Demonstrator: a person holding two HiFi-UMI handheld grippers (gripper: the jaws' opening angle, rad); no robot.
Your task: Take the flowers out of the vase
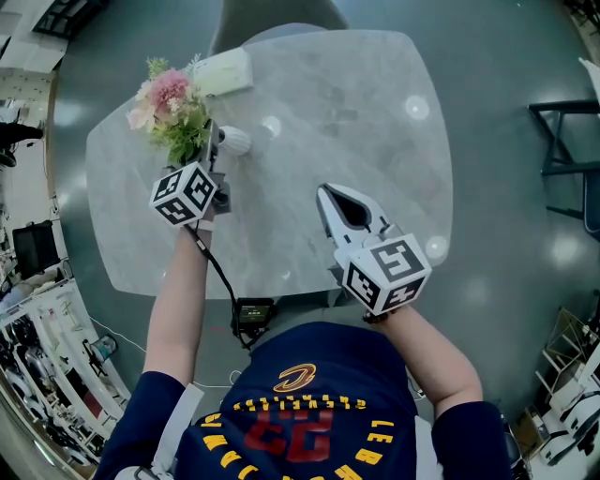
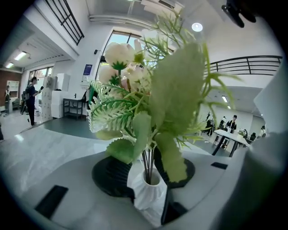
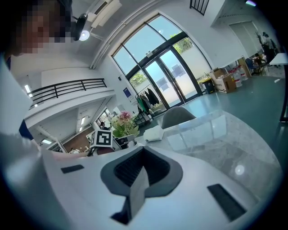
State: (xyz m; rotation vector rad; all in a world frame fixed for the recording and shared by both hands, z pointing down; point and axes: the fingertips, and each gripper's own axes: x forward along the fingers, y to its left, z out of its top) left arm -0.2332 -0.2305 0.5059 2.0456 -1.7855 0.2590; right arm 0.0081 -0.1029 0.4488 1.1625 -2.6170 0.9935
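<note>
A bunch of pink and cream flowers with green fern leaves (image 1: 173, 103) (image 2: 148, 90) stands in a small white ribbed vase (image 1: 236, 141) (image 2: 148, 193) at the far left of the marble table (image 1: 356, 122). My left gripper (image 1: 220, 145) (image 2: 144, 175) reaches in from the near side, and its black pads sit against both sides of the vase. The stems rise from the vase's mouth right in front of that camera. My right gripper (image 1: 328, 197) (image 3: 141, 155) hovers over the table's middle, shut and empty. From it, the flowers (image 3: 123, 121) show far off to the left.
A white box (image 1: 223, 72) (image 3: 153, 133) lies just behind the flowers at the table's far edge. A grey chair (image 1: 272, 19) (image 3: 177, 117) stands beyond it. A black device with a cable (image 1: 253, 314) sits on the floor under the near edge. A dark frame (image 1: 567, 141) stands to the right.
</note>
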